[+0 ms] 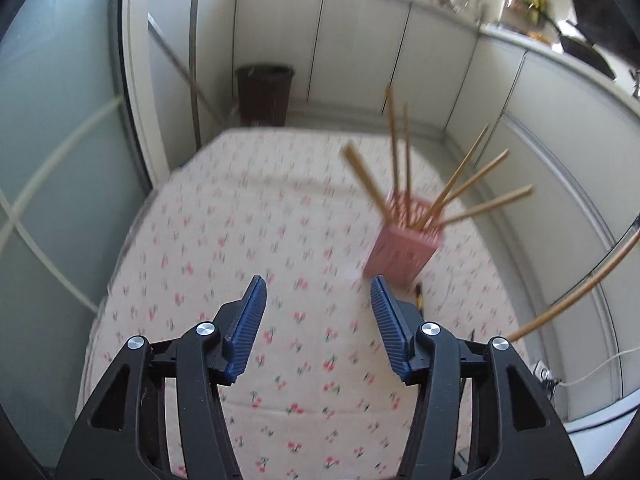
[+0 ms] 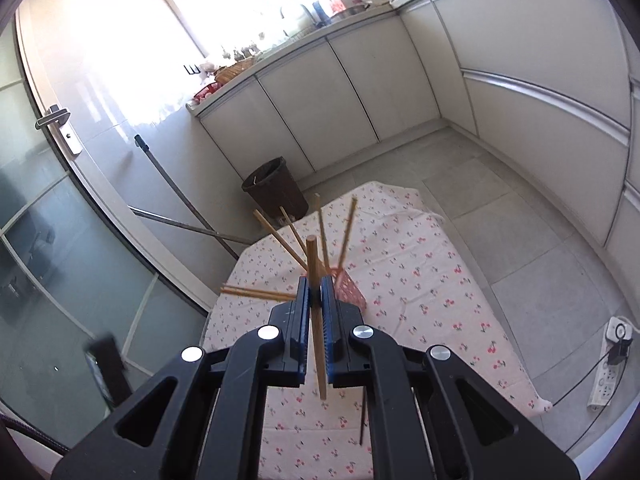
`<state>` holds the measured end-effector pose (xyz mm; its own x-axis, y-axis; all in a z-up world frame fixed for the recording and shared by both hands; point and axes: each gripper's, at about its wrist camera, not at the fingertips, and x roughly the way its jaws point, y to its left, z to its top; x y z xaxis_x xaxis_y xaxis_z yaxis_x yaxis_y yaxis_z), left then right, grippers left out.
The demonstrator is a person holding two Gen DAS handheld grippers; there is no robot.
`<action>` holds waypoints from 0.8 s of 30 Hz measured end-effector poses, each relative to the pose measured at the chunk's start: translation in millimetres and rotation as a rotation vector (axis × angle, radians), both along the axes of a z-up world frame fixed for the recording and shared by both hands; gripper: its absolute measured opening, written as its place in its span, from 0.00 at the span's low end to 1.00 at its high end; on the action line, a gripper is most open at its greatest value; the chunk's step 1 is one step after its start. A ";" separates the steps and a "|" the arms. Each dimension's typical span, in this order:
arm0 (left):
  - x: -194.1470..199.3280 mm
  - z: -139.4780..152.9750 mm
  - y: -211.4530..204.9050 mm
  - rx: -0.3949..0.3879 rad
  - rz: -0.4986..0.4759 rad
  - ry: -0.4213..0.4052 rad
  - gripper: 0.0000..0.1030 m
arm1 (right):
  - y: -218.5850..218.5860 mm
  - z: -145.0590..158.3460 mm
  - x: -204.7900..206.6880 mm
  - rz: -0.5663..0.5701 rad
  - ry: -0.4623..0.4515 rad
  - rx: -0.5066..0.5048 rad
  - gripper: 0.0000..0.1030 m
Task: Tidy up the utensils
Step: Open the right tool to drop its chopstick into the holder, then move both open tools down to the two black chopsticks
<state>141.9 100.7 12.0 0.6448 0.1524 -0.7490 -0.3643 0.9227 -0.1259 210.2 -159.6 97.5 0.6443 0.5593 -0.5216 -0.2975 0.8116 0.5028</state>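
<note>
The right gripper (image 2: 315, 300) pinches one wooden chopstick (image 2: 315, 276) upright above the pink holder (image 1: 402, 254) near the table's right edge; the left gripper (image 1: 318, 300) hangs spread and empty. Splayed chopsticks (image 1: 460, 178) could deflect the incoming tip and tip the light holder.

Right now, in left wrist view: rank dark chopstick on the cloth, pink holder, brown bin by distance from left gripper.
From the left gripper:
1. Dark chopstick, lying on the cloth beside its right fingertip.
2. Pink holder, just beyond, right of centre.
3. Brown bin, on the floor past the table's far edge.
</note>
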 end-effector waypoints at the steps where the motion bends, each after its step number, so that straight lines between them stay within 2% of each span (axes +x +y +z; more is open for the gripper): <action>1: 2.1 -2.4 3.9 -0.026 -0.007 0.009 0.51 | 4.7 5.3 1.2 -0.003 -0.015 -0.004 0.06; 5: 2.0 3.2 15.2 -0.077 -0.006 -0.018 0.50 | 28.8 31.0 13.7 -0.019 -0.085 -0.040 0.06; 11: 3.6 6.4 19.1 -0.111 -0.017 -0.022 0.51 | 56.6 56.7 41.2 -0.046 -0.149 -0.090 0.06; 14: 8.2 4.6 23.6 -0.133 -0.011 -0.014 0.51 | 67.8 57.7 60.1 -0.068 -0.156 -0.107 0.06; 17: 10.5 3.4 25.8 -0.144 -0.010 -0.007 0.51 | 75.8 44.1 82.5 -0.097 -0.161 -0.098 0.08; 18: 11.0 3.5 27.2 -0.145 -0.007 -0.008 0.51 | 78.1 35.8 88.8 -0.094 -0.154 -0.095 0.11; 21: 10.6 2.8 29.4 -0.154 -0.014 -0.003 0.51 | 76.0 18.4 90.1 -0.082 -0.123 -0.068 0.35; 24: 11.2 -2.3 26.4 -0.164 -0.032 0.019 0.51 | 67.2 10.1 76.0 -0.081 -0.136 -0.047 0.36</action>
